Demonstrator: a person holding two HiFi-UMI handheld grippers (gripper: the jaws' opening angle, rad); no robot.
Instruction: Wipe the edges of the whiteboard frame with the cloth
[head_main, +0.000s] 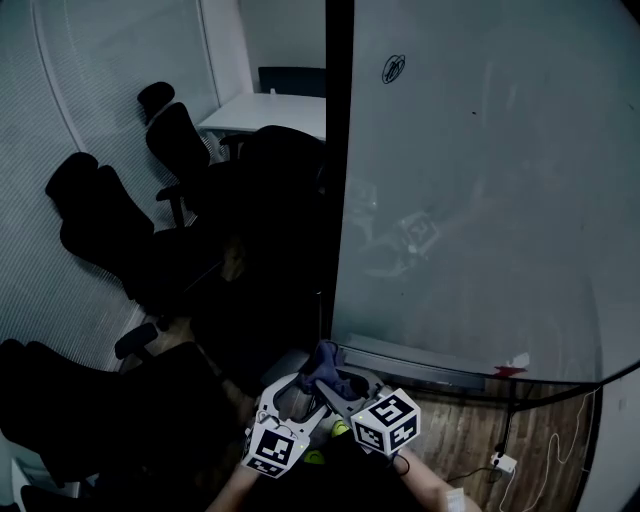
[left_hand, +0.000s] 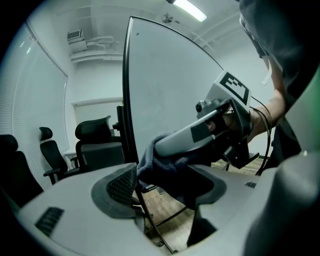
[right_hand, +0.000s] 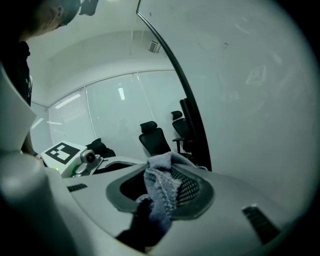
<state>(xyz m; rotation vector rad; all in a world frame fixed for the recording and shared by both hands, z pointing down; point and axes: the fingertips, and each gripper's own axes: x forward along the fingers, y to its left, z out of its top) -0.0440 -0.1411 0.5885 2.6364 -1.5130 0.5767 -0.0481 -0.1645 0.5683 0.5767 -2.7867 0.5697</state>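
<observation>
Jaws of the right hand-held gripper (right_hand: 160, 189) are clamped on a blue-grey cloth (right_hand: 159, 172), which bunches up over the mesh pad and hangs down between them. In the left gripper view, the left hand-held gripper (left_hand: 167, 187) has its jaws apart, and the cloth (left_hand: 151, 161) sits in the gap between them, carried in from 3 o'clock by the right hand-held gripper (left_hand: 200, 132). Whether the cloth touches the left jaws cannot be told.

In the head view the two meet at 6 o'clock, the left hand-held gripper (head_main: 298, 392) just beside the right hand-held gripper (head_main: 340, 382), with the cloth (head_main: 325, 358) poking up between their tips. The cloth is near the lower left corner of the whiteboard (head_main: 480, 180), just at 9 o'clock of the grey tray (head_main: 420, 362) along its bottom edge, but not clearly touching it. The board's black frame (head_main: 339, 150) runs upright from there towards 12 o'clock.

Black office chairs (head_main: 100, 230) crowd the 9 o'clock side, against a frosted glass wall (head_main: 60, 120). A white desk (head_main: 270, 112) stands at 11 o'clock. Wooden floor (head_main: 500, 430) shows at 4 o'clock, with a white cable (head_main: 503, 462) lying on it.
</observation>
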